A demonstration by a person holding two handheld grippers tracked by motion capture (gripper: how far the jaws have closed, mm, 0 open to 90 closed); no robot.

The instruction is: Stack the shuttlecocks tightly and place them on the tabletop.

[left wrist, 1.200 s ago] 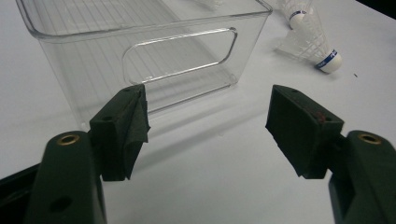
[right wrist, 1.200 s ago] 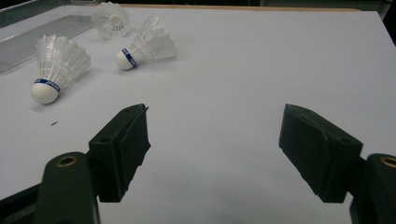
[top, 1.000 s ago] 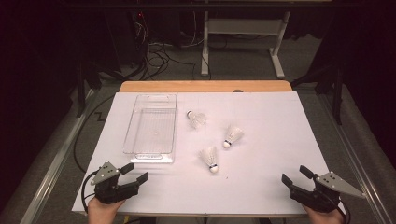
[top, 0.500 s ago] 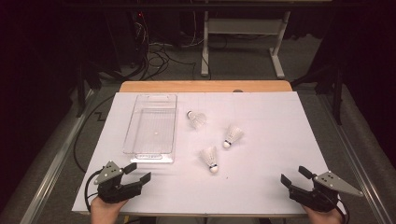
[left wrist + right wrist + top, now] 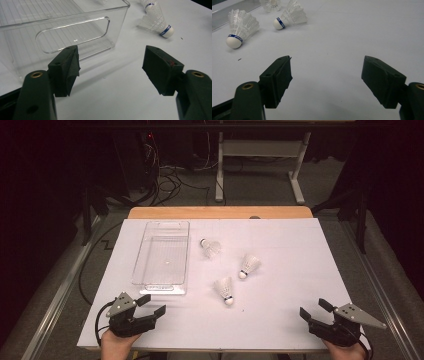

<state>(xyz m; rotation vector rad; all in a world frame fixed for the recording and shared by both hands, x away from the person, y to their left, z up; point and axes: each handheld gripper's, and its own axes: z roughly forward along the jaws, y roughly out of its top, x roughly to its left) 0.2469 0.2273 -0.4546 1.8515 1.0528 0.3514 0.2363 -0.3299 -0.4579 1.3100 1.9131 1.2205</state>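
Left tongs [image 5: 151,305]: lower left of the high view, held in a hand at the tabletop's near edge; jaws spread wide with nothing between them, pointing toward the frame's right and slightly up. In the left gripper view the gap between the jaws [image 5: 111,67] frames bare white surface.
Right tongs [image 5: 314,309]: lower right of the high view, held in a hand; jaws parted and empty, pointing toward the upper left. The right gripper view shows the same wide gap [image 5: 327,77].
Clear bin [image 5: 141,270]: transparent rectangular container, left of centre in the high view, just beyond the left tongs; its handle cut-out faces the left gripper view.
Nearest shuttlecock [image 5: 225,289]: centre of the high view, lying on its side, cork toward the lower edge.
Middle shuttlecock [image 5: 248,266]: slightly right of and above the nearest one, apart from it, cork toward the lower left.
Far shuttlecock [image 5: 211,248]: just right of the clear bin's far half, not touching it.
Tabletop [image 5: 300,250]: white sheet over a wooden board.
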